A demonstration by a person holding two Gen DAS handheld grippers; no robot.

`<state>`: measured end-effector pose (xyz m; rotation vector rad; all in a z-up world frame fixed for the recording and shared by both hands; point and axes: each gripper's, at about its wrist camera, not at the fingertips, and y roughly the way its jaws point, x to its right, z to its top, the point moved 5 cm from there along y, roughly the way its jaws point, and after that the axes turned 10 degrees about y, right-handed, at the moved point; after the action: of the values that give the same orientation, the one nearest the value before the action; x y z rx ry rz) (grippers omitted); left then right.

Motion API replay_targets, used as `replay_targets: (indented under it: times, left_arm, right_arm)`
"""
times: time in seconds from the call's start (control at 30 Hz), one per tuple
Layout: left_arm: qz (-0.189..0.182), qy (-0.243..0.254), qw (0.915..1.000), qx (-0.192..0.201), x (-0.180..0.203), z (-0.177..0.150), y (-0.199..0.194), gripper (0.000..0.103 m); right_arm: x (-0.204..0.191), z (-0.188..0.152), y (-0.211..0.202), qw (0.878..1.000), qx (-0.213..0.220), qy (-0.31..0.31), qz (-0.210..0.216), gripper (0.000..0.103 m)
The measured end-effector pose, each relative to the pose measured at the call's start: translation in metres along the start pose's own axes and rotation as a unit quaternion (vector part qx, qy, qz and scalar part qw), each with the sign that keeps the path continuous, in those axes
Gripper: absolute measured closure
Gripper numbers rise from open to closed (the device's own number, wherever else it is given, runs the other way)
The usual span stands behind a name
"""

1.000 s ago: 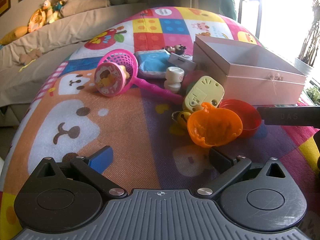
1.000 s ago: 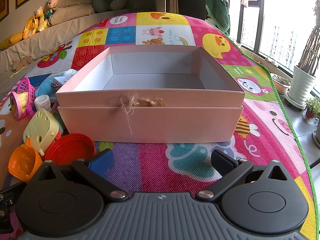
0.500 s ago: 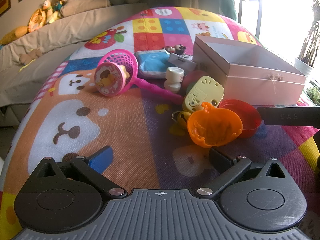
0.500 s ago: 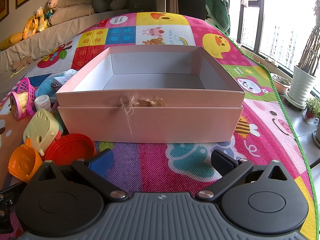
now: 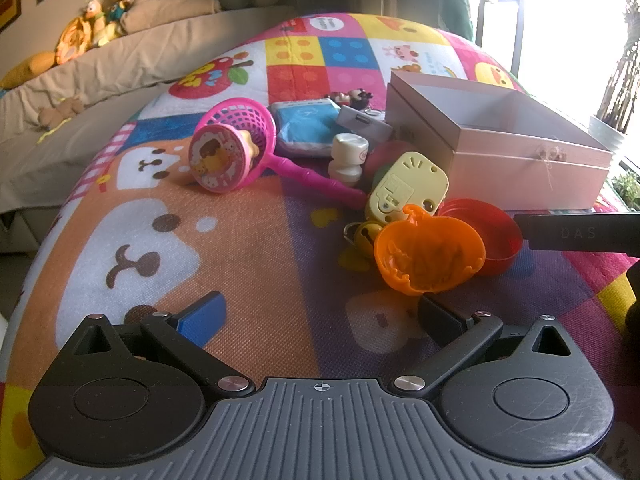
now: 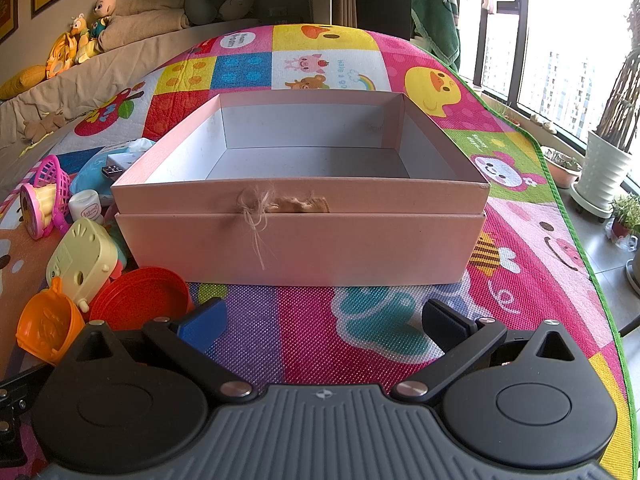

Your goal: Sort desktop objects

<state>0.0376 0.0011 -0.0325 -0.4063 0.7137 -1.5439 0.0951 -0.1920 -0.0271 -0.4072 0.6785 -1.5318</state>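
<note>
Nothing moved, pink box (image 6: 298, 236) empty (toys (image 5: 408, 188) beside)

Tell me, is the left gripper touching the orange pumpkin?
Apart. The left wrist view shows mat between the open left gripper and the orange pumpkin.

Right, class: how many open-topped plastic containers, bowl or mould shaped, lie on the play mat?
2: the orange pumpkin mould nearest the left gripper, and the red bowl touching it, nearer the pink box. Others may be hidden.
</note>
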Motion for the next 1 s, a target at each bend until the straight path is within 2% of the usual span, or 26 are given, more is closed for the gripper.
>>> replay_targets:
  times: [0.57, 0.73, 1.0]
  left_arm:
    - [-0.002, 0.003, 1.0000, -0.006, -0.001, 0.002, 0.000, 0.000]
    - [0.027, -0.003, 0.9996, 0.004, -0.005, 0.003, -0.005, 0.000]
    - [0.045, 0.004, 0.9989, 0.009, -0.014, 0.003, -0.023, 0.000]
  right_arm:
    - [0.001, 0.000, 0.000, 1.000, 0.000, 0.000, 0.000, 0.000]
    - [0.000, -0.002, -0.002, 1.000, -0.004, -0.003, 0.006, 0.000]
    - [-0.002, -0.017, -0.023, 0.999, -0.033, -0.033, 0.027, 0.000]
